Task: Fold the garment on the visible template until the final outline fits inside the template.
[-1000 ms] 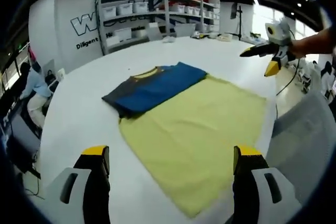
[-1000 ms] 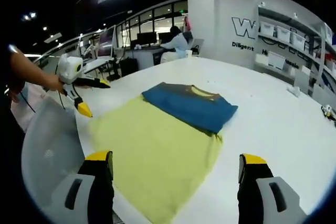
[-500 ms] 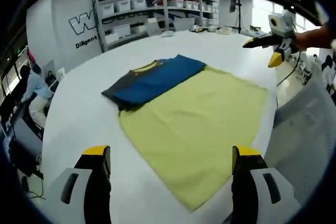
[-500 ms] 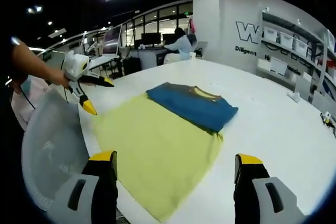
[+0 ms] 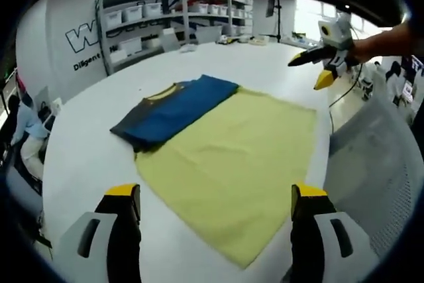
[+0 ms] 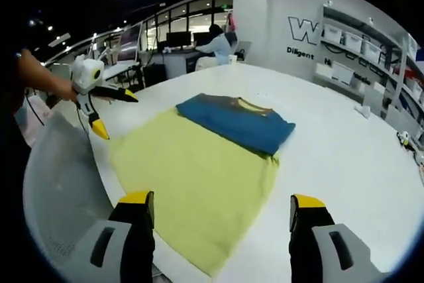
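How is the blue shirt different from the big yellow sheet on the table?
The blue shirt is dark blue with a yellow collar trim; the yellow sheet is one plain pale yellow. The shirt is folded into a smaller, thicker bundle, while the sheet lies spread out in a single thin layer and covers far more table. The shirt sits at the sheet's far edge, partly overlapping it. Both lie flat on the white table, with neither gripper touching them.
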Motion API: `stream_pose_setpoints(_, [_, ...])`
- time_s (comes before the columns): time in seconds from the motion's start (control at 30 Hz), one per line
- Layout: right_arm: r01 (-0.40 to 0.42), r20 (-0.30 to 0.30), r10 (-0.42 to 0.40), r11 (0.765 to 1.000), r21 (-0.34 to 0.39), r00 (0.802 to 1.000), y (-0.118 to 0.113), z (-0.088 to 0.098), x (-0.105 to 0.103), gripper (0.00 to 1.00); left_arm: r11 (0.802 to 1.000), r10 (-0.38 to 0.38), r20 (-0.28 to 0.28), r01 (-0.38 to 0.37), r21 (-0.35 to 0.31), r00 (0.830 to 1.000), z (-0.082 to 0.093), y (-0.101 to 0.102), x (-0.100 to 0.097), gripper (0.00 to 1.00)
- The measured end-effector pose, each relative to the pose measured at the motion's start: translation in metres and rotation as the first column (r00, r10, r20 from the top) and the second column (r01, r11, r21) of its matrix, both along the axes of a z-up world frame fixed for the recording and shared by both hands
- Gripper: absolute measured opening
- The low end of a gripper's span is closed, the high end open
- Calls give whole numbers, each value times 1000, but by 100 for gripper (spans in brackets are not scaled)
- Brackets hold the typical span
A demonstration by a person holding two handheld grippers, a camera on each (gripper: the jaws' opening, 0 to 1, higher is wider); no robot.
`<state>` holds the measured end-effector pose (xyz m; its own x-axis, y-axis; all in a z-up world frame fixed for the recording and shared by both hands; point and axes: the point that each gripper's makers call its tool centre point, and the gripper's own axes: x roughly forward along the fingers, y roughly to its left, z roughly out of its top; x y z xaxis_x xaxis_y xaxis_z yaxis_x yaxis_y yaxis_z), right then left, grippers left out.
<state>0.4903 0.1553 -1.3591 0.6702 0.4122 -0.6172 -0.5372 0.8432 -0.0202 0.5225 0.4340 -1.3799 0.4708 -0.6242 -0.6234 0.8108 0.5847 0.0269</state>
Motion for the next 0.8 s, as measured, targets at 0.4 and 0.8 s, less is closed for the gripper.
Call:
stream_pose_setpoints(0.4, [-233, -115, 227, 972, -43, 967, 22, -35, -26, 60, 997, -59, -48, 61, 38, 997, -19, 1, -14, 86])
stream_pose_setpoints(0.8, [-321, -165, 310, 946, -43, 936, 28, -56, -35, 45, 971, -153, -42, 158, 177, 987, -41, 4, -46, 68])
